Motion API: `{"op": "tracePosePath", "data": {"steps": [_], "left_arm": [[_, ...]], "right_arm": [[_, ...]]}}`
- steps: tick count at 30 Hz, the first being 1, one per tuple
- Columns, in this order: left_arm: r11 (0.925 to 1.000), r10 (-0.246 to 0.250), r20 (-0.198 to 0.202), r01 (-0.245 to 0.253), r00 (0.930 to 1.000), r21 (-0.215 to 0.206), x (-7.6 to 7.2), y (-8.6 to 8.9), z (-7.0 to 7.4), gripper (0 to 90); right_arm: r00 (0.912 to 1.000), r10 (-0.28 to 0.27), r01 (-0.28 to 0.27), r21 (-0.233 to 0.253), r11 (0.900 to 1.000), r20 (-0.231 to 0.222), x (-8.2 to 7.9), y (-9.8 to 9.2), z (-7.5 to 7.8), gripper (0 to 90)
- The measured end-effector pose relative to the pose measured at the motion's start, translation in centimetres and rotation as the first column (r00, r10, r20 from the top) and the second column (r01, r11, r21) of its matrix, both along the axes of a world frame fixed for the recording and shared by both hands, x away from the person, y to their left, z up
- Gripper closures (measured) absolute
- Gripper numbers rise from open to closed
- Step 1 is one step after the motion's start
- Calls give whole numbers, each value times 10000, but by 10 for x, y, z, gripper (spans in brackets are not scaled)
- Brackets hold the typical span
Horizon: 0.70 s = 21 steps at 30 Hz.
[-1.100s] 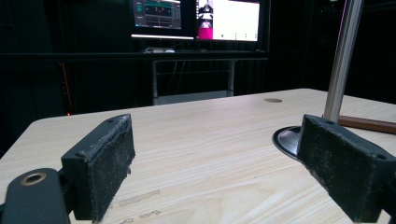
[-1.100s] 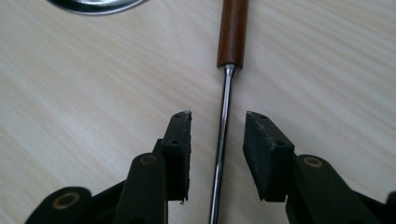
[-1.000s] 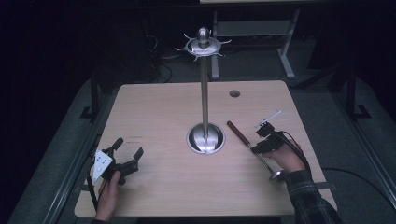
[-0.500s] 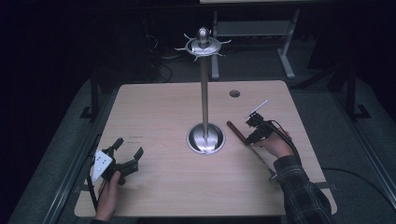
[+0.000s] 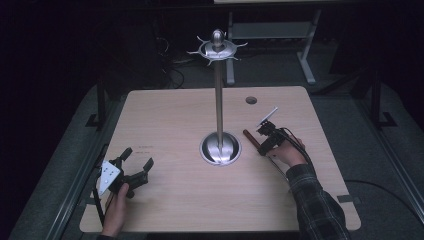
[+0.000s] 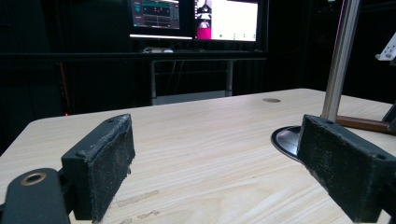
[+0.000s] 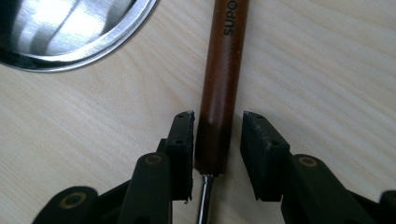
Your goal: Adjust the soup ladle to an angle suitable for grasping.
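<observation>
Item: brown wooden-handled utensil [image 7: 219, 88], lying flat on the surface [image 5: 170, 115] just beside the utensil stand [image 5: 219, 100], at about 3 o'clock from its round steel base [image 5: 220, 148]. Right gripper [image 7: 217, 140] straddles the handle's lower end where the metal shank [image 7: 204, 198] begins, one jaw touching, the other slightly apart, not yet clamped; left gripper [image 5: 131, 167] rests wide apart at 8 o'clock, idle. Status: early — grasp pending, lifting and likely hanging on the stand's top hooks [image 5: 218, 50] remain.

Letters "SUPO" in light print on brown wooden handle [image 7: 219, 79], just beside round steel base [image 7: 70, 32]; rest cut off. Monitor text unreadable.
</observation>
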<state>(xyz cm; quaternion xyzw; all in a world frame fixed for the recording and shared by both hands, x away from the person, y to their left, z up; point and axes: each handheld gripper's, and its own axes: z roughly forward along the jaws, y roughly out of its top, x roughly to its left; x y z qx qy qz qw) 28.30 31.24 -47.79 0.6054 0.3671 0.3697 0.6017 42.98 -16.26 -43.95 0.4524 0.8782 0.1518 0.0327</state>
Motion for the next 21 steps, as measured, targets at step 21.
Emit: {"op": "tracePosePath", "data": {"steps": [21], "left_arm": [[10000, -15, 7, 15, 10000, -22, 0, 0, 0, 106]], "right_arm": [[9979, -530, 522, 220, 9984, 376, -6, -3, 3, 731]]}}
